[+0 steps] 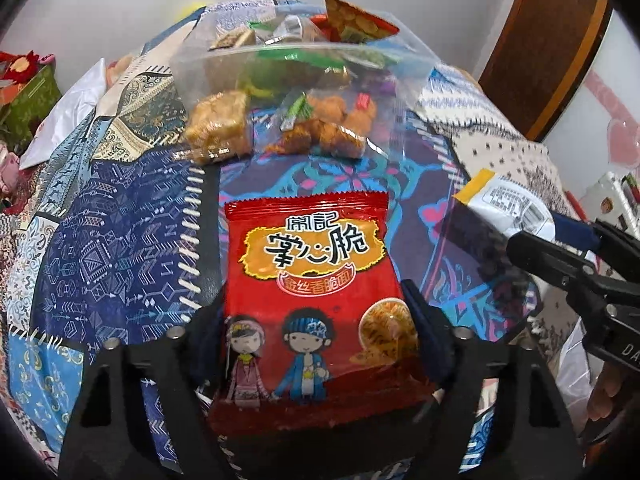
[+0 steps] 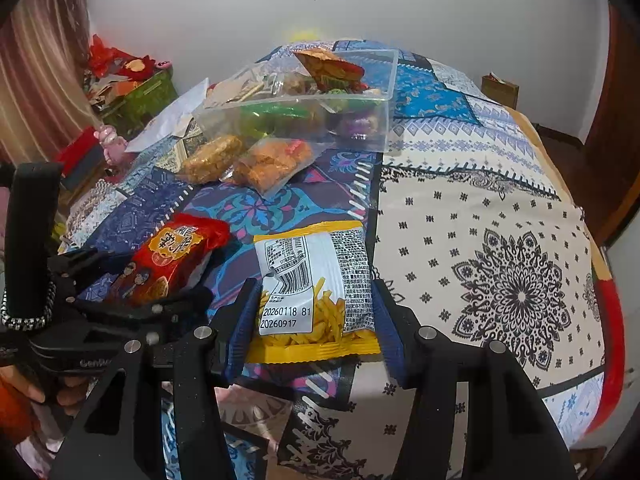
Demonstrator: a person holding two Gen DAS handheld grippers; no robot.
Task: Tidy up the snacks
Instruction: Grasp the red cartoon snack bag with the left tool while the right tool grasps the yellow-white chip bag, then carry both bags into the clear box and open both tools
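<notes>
Red packet (image 1: 308,280): a red noodle-snack bag, pinched at both side edges by the left gripper (image 1: 316,320), printed face up. It sits low over the cloth at 6 o'clock in the left wrist view, and at 9 o'clock in the right wrist view.

Yellow packet (image 2: 312,292): a yellow-edged bag of crisp sticks, back label and date stamp up, pinched across its width by the right gripper (image 2: 312,320). In the left view it shows at 3 o'clock.

Grip, why: each gripper pinches the flat sides, which seems meant to keep the bag level and the top seam pointing forward for dropping in.

Clear box (image 2: 384,116): an open plastic tub at 12 o'clock, well apart from both held bags and already partly filled with small wrapped sweets and a red-and-orange bag (image 2: 332,66) leaning at its far rim. It looks like the collecting place.

Loose bags: two clear bags of fried bits, a golden one (image 2: 212,160) and an orange one (image 2: 272,164), lie just in front of the box, touching each other, seemingly not yet sorted.

Tablecloth (image 2: 500,280): patchwork, blue to the left, pale with black medallions to the right.
</notes>
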